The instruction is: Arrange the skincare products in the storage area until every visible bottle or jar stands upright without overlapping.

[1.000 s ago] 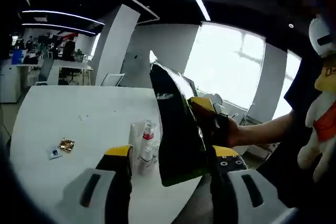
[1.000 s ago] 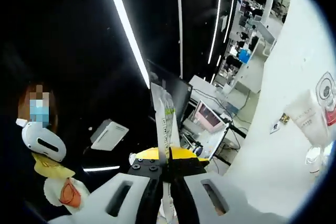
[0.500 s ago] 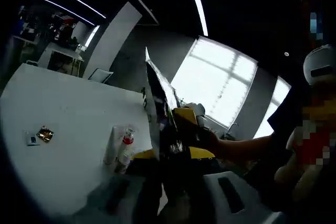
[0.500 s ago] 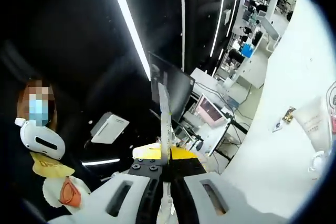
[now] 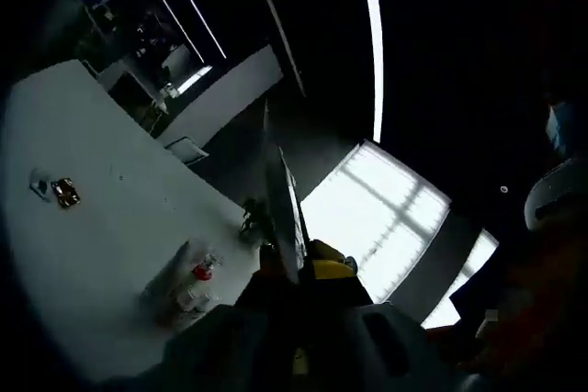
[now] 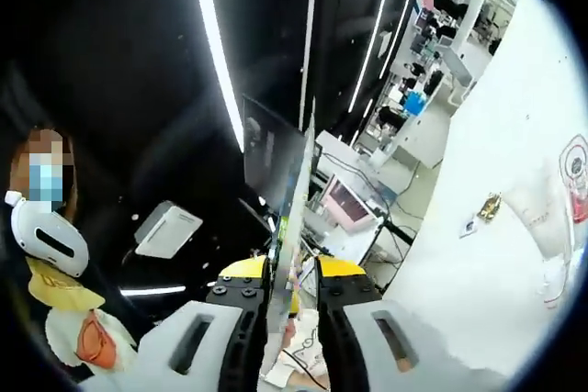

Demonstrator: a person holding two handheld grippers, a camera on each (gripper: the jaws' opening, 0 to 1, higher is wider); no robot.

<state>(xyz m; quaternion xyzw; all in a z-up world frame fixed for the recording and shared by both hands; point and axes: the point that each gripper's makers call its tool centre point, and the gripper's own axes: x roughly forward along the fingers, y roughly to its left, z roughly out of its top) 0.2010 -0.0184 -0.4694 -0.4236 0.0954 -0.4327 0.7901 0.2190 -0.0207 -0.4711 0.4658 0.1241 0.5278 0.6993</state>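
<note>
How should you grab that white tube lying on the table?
The white tube lies flat on the table beside a red-capped bottle. Probably best to pinch across its middle from above, jaws spanning its narrow width, approaching from the bare side away from the bottle.

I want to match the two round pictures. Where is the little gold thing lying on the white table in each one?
Left gripper view: the small gold packet lies at far left on the white table, beside a small pale square item.
Right gripper view: the same packet sits right of centre on the table, again with the pale square next to it.
Shared landmark: the skincare tubes with a red cap on the table.
</note>
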